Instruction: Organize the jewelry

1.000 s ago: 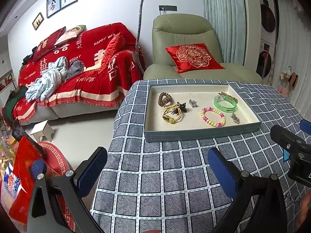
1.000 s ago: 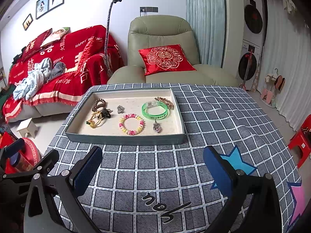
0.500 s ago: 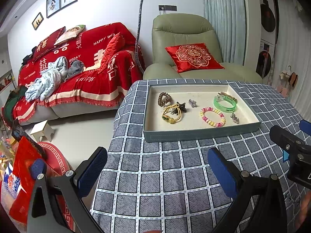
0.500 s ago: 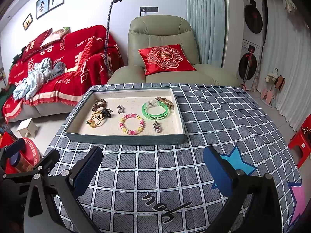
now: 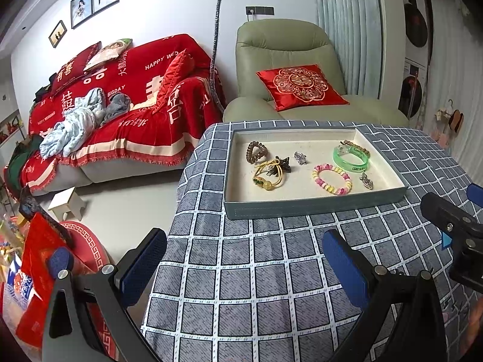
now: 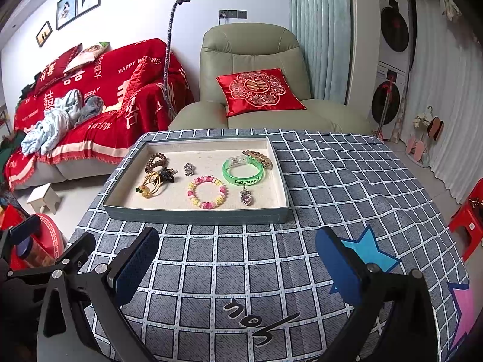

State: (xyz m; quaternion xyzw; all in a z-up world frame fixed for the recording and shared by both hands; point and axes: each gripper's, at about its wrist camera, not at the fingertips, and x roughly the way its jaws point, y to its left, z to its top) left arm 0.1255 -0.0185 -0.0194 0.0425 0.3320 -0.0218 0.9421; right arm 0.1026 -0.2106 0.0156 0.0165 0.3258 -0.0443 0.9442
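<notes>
left tongs [image 5: 244, 259] and right tongs [image 6: 238, 256], black angular frames, blue textured pads [image 6: 137, 264], silver screws

Soft, even daylight is filling the room, seeming to come from the curtain [image 6: 320, 39] side at the back right, and the white wall [image 5: 181, 9] is looking bright without glare. Shadows are staying faint; the tray [image 6: 196, 215] is casting only a thin dark line on the tablecloth [image 6: 332, 187]. Both fisheye views are bending straight lines strongly toward the edges, and the corners are fading to black. The middle is reading sharp, while the edges are going slightly soft.
</notes>
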